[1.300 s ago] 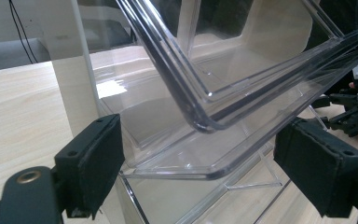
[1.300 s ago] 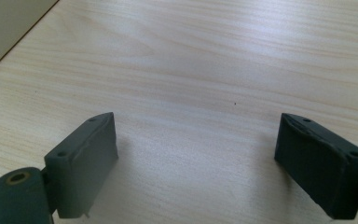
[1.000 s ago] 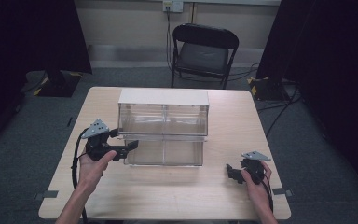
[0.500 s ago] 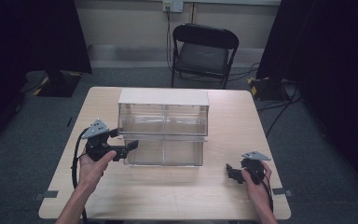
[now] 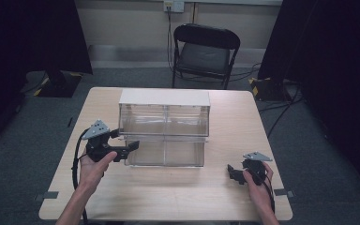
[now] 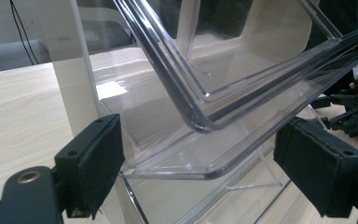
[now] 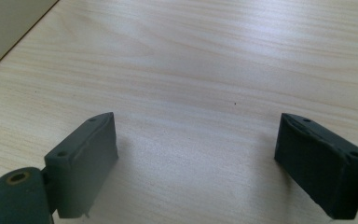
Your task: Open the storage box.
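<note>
A clear plastic drawer cabinet [image 5: 164, 119] with a white top stands mid-table, its lower drawer [image 5: 166, 151] pulled out toward me. My left gripper [image 5: 127, 149] is open at the drawer's left front corner. In the left gripper view the drawer's clear corner [image 6: 205, 135] sits between the wide-apart pads [image 6: 95, 158] without touching them. My right gripper [image 5: 230, 172] rests low near the table's front right, apart from the cabinet. Its jaws stand open over bare wood [image 7: 200, 93], with nothing between them.
The light wooden table [image 5: 178, 197] has free room in front of the cabinet and on both sides. A black folding chair [image 5: 204, 51] stands behind the far edge. Cables lie on the grey floor at right. Dark curtains flank the scene.
</note>
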